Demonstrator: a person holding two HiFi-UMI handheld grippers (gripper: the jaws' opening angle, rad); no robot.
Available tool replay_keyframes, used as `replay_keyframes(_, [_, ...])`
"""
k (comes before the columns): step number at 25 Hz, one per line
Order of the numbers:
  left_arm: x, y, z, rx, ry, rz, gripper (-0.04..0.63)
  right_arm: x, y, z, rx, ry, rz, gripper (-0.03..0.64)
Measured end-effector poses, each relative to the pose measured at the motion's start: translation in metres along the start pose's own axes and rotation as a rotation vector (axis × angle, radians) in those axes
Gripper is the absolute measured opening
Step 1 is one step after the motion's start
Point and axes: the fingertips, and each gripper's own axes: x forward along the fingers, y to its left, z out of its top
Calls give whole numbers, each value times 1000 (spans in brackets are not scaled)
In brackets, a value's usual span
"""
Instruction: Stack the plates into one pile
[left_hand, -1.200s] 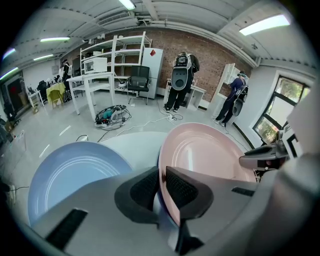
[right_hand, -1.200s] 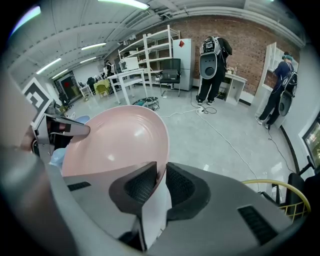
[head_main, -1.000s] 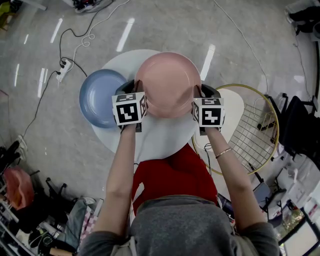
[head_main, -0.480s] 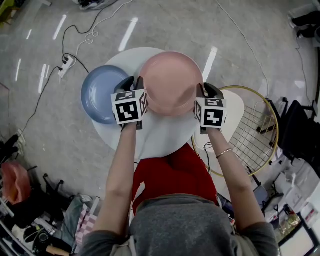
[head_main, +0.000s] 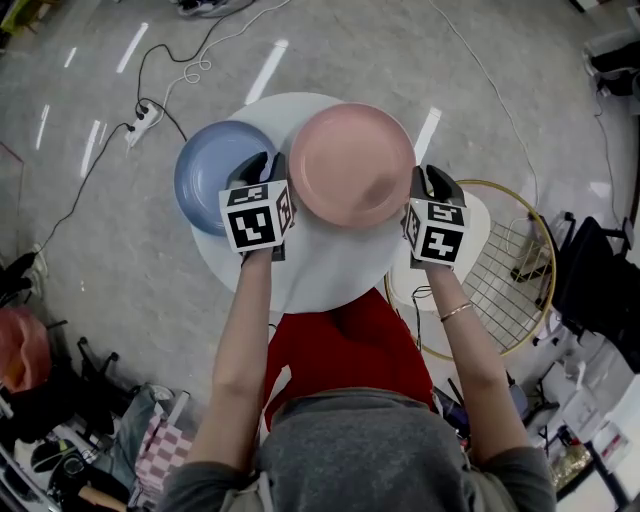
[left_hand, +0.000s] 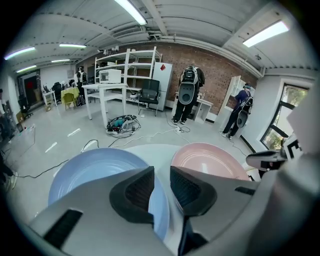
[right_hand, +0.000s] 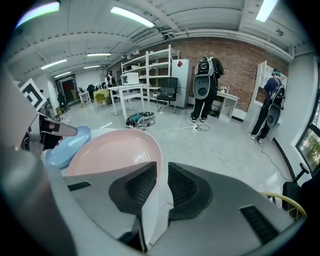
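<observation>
Stacking unfinished — pink plate (head_main: 352, 165), blue plate (head_main: 212, 172) side by side at table (head_main: 320, 272) far edge; left gripper (head_main: 264, 163) jaws just opened, empty; right gripper (head_main: 432, 181) released.

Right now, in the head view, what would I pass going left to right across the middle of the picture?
In order: blue plate → left gripper → pink plate → right gripper → gold-rimmed wire rack.
</observation>
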Motion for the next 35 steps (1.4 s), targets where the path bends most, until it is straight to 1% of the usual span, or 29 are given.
replay_keyframes(3, [-15,13,-1,-29,-20,31,110,-7,11,19,-23,-36,30,64])
replay_keyframes(6, [-31,31,-7,-66,-34,76,109,-11,36,43,-65,-73,94,64])
replay_keyframes(11, [-59,67,-23,-140,-50,150,109,-8,106,72,-177,-111,243,64])
replay_keyframes(15, [-78,95,-42,-196,-55,203,109,-3,163,78,-267,-104,348,64])
replay_keyframes(18, [-90,113,-53,-234,-55,235,109,-1,197,79,-339,-98,399,64])
replay_keyframes(22, [-102,132,-68,-282,-53,276,110,5,228,76,-426,-80,442,64])
replay_keyframes(28, [-110,156,-86,-344,-53,325,110,25,260,73,-515,-47,479,64])
replay_keyframes(35, [-103,174,-101,-398,-36,335,120,52,279,72,-560,8,492,64])
